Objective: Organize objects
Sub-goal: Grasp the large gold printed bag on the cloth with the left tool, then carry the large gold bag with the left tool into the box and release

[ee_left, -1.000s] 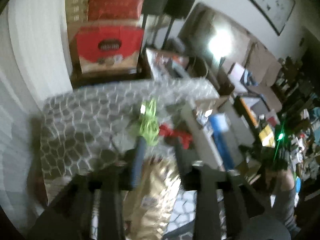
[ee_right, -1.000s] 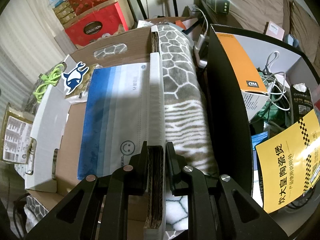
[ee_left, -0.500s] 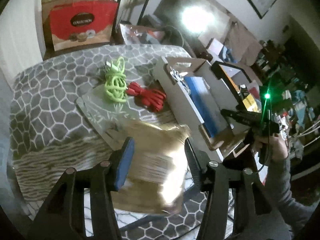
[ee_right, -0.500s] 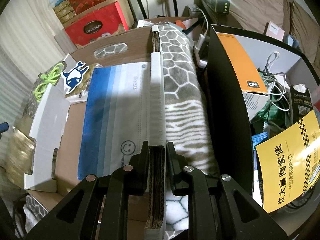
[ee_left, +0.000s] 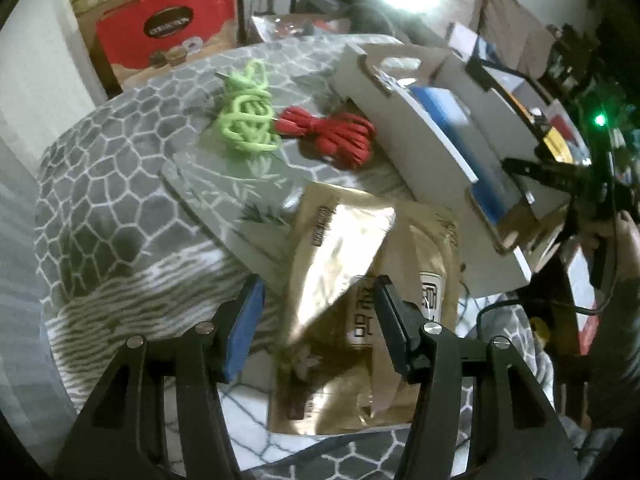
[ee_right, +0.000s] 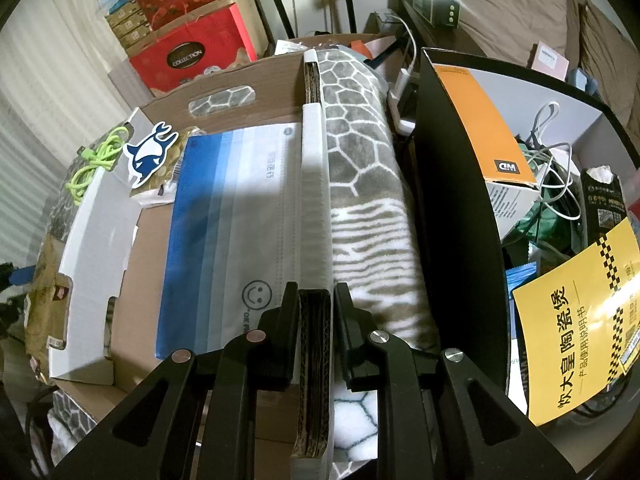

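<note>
Your left gripper [ee_left: 320, 304]: jaws opening, blurred gold pouch [ee_left: 360, 300] lying loose between them on the blanket [ee_left: 100, 168]. Right gripper [ee_right: 316, 304] clenched on the cardboard box [ee_right: 280, 72] wall; box front cut off.

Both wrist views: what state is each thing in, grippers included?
Left gripper: jaws opening, over the gold pouch, pads clear of it.
Right gripper: shut on the box wall.
Gold pouch: lying flat on the blanket beside the box.
Green cable: coiled, on the blanket.
Red cable: bundled, beside the green one.
Box: open, with a mask pack lying flat inside.
</note>
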